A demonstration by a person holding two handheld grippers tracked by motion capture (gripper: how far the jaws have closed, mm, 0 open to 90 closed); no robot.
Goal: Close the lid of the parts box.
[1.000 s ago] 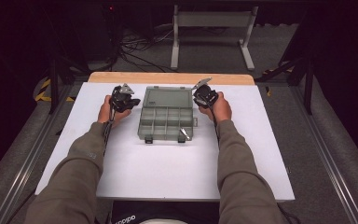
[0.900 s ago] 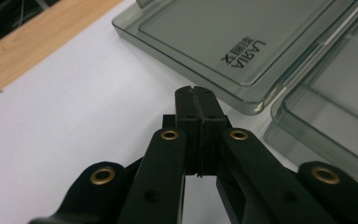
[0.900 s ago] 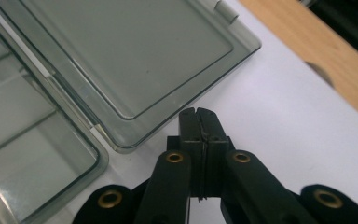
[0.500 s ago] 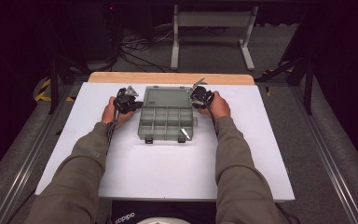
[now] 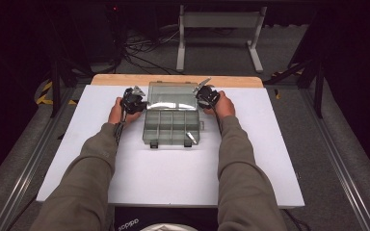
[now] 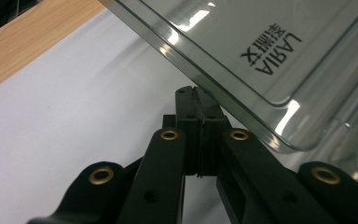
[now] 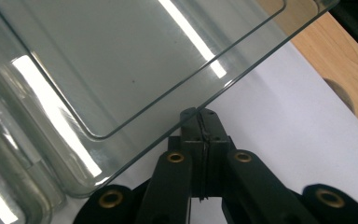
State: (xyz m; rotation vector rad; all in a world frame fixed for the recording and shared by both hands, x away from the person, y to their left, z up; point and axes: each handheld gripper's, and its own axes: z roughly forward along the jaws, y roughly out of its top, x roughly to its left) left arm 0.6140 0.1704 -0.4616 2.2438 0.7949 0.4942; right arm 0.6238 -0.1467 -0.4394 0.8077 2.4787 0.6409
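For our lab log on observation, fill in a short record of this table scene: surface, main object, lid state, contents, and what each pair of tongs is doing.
Surface: white table top with a wooden strip along the far edge
Main object: clear plastic compartment box, latches on the near side
Lid state: clear lid raised at a tilt, printed "LARIA"
Contents: one small metallic piece in a near right compartment; too small to identify
Left tongs: shut, tip under the lid's left edge
Right tongs: shut, tip under the lid's right edge
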